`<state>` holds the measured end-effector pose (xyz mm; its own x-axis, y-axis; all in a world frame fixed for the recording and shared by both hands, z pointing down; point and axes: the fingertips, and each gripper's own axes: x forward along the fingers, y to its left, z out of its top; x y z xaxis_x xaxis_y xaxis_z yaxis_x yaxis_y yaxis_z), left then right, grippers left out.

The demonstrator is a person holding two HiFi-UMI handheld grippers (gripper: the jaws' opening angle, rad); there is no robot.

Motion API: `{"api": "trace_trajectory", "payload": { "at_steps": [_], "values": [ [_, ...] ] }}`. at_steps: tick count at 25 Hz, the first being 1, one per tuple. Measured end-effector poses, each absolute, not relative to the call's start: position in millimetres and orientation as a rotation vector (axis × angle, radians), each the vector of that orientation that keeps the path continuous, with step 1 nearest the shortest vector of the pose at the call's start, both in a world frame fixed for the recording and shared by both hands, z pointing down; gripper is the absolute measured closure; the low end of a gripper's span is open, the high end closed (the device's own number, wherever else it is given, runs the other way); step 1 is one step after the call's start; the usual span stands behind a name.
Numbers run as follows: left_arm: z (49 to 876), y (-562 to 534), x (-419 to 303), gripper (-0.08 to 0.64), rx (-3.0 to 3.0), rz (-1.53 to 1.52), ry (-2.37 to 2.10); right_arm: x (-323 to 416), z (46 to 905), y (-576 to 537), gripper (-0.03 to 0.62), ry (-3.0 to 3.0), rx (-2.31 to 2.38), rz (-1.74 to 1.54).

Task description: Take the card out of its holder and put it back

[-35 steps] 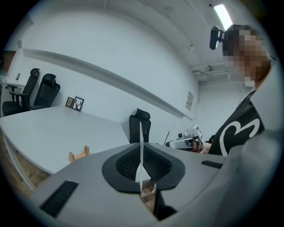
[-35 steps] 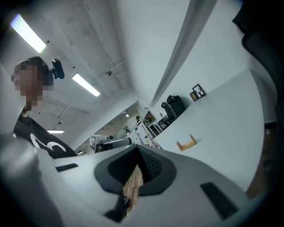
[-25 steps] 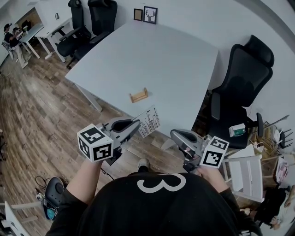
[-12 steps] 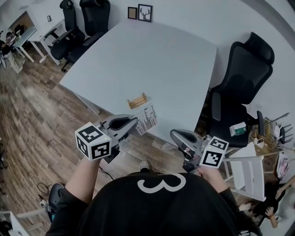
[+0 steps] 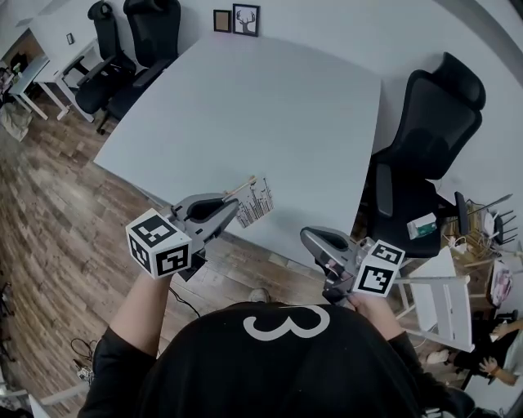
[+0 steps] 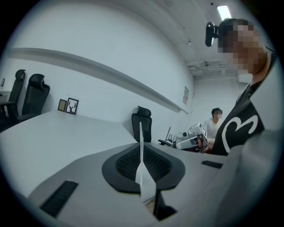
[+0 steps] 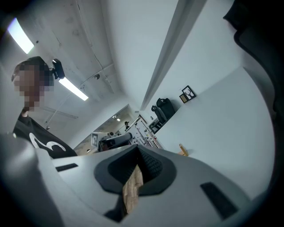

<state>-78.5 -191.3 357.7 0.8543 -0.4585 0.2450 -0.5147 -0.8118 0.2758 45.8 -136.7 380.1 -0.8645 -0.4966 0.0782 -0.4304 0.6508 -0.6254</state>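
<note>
The card [image 5: 255,202] is clamped edge-on between the closed jaws of the left gripper [image 5: 237,209] and is held over the near edge of the white table [image 5: 270,106]. The jaws of the right gripper [image 5: 309,238] are closed tip to tip on nothing, off the table edge, over wood floor [image 5: 57,212]. A black chair [image 5: 429,122] is placed at the table's right, and two picture frames [image 5: 234,19] are propped at the far corner. In the head view the wooden holder [image 7: 182,150] is mostly hidden by the card. It is seen small in the right gripper view.

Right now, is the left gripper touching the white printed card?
Touching. The left gripper view shows the white printed card edge-on, pinched between the closed jaws of the left gripper.
</note>
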Motion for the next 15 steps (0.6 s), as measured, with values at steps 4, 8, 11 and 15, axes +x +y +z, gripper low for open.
{"api": "trace_trajectory", "payload": {
  "at_steps": [4, 8, 11, 15],
  "values": [
    [362.0, -208.6, -86.1, 0.535, 2.721, 0.258, -0.724, 45.0, 384.1, -143.9, 0.586, 2.754, -0.807, -1.005],
    [370.0, -227.4, -91.5, 0.535, 2.744, 0.287, -0.715, 46.1, 387.7, -154.7, 0.586, 2.744, -0.837, -1.009],
    [376.5, -240.1, -93.5, 0.535, 2.773, 0.322, -0.697, 45.4, 392.2, -162.5, 0.586, 2.737, -0.853, -1.023],
    [386.0, -255.5, -95.5, 0.535, 2.816, 0.373, -0.667, 43.3, 398.0, -170.1, 0.586, 2.733, -0.866, -1.043]
  ]
}}
